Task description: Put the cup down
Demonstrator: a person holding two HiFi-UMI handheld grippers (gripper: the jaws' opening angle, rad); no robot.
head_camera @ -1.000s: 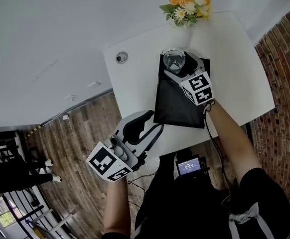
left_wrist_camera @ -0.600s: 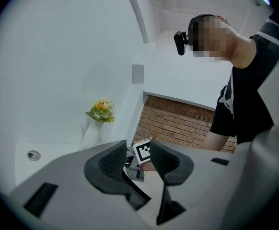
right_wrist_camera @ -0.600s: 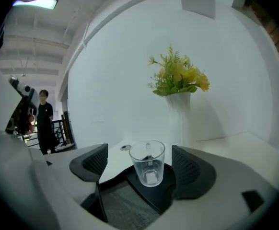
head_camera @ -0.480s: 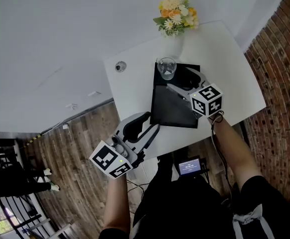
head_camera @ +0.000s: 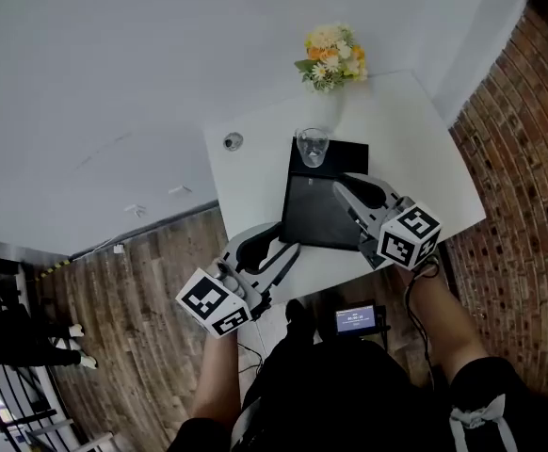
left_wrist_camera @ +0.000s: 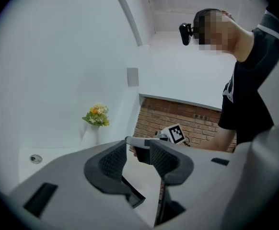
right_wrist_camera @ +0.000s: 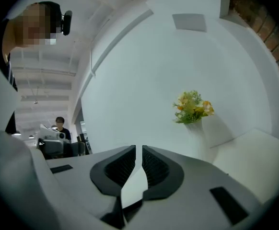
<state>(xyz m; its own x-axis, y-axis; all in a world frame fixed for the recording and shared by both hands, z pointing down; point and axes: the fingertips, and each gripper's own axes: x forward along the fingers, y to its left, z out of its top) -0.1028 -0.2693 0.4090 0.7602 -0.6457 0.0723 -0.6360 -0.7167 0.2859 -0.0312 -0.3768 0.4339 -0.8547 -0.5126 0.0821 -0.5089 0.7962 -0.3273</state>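
Note:
A clear glass cup point(head_camera: 312, 146) stands upright at the far end of a black mat point(head_camera: 319, 213) on the white table point(head_camera: 415, 149). My right gripper point(head_camera: 343, 185) hovers over the mat's near right part, a short way back from the cup and apart from it. Its jaws are closing and stand almost together with nothing between them, as the right gripper view point(right_wrist_camera: 138, 151) shows. My left gripper point(head_camera: 286, 239) hangs open and empty at the table's near edge, left of the mat; in its own view point(left_wrist_camera: 138, 148) the gap between the pads is bare.
A vase of yellow and orange flowers point(head_camera: 330, 53) stands at the table's far edge behind the cup. A round metal fitting point(head_camera: 233, 141) sits in the tabletop left of the mat. A brick wall point(head_camera: 528, 158) runs along the right, with wooden floor point(head_camera: 152, 271) to the left.
My right gripper has let go of the cup, drawn back toward me across the mat, and its jaws have come together. The cup stays standing. The left gripper has barely moved.

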